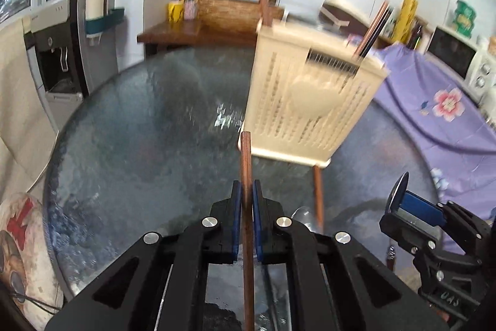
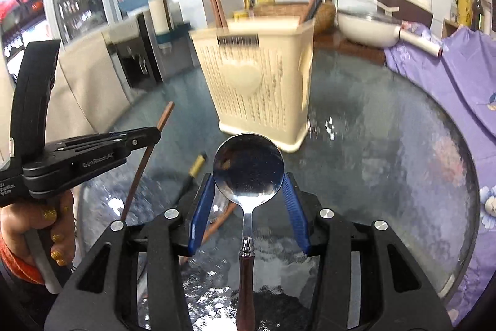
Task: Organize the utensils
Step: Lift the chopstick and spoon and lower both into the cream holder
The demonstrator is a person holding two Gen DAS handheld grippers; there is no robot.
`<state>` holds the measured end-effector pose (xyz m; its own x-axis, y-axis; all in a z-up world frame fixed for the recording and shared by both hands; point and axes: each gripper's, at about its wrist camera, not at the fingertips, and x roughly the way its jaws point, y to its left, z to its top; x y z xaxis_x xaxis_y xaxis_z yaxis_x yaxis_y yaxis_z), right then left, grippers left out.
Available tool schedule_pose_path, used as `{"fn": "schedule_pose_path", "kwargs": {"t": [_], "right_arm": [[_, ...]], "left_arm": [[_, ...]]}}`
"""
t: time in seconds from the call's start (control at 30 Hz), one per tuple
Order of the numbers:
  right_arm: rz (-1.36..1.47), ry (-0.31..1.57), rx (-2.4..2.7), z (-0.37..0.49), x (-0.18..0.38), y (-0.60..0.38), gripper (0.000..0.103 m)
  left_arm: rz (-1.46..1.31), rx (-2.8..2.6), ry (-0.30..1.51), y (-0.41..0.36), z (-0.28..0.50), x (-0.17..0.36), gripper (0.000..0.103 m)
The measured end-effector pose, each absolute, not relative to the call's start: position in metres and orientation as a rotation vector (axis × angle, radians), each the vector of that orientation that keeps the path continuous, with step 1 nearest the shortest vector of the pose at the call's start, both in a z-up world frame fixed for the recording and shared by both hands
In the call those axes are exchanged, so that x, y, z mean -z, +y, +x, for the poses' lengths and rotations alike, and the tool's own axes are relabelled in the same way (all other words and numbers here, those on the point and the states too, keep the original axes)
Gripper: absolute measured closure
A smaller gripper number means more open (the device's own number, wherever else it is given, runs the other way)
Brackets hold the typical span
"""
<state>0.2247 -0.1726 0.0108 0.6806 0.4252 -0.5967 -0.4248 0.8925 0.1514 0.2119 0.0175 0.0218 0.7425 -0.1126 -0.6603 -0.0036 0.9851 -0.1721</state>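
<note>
My left gripper is shut on a brown chopstick, which runs straight out between the blue pads above the glass table. My right gripper is shut on a metal spoon: the pads press on both sides of its bowl and the dark handle points back at the camera. Just beyond both stands the cream slotted utensil holder, with chopsticks standing upright in it. The right wrist view shows the left gripper at the left, a hand holding it.
On the round glass table lie another brown chopstick and a black and gold handle. A purple flowered cloth lies to the right and a water dispenser stands to the left. A white pot sits behind.
</note>
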Motion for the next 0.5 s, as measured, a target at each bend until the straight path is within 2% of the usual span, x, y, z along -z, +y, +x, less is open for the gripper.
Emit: {"fn": "schedule_pose_path", "kwargs": {"t": [0.23, 0.5], "right_arm": [[0.009, 0.585, -0.480, 0.211, -0.042, -0.182, 0.057], [0.017, 0.591, -0.499, 0.210, -0.050, -0.182, 0.057]], "left_arm": [[-0.184, 0.108, 0.600, 0.023, 0.187, -0.068, 0.096], [-0.175, 0.121, 0.575, 0.018, 0.176, -0.076, 0.096]]}}
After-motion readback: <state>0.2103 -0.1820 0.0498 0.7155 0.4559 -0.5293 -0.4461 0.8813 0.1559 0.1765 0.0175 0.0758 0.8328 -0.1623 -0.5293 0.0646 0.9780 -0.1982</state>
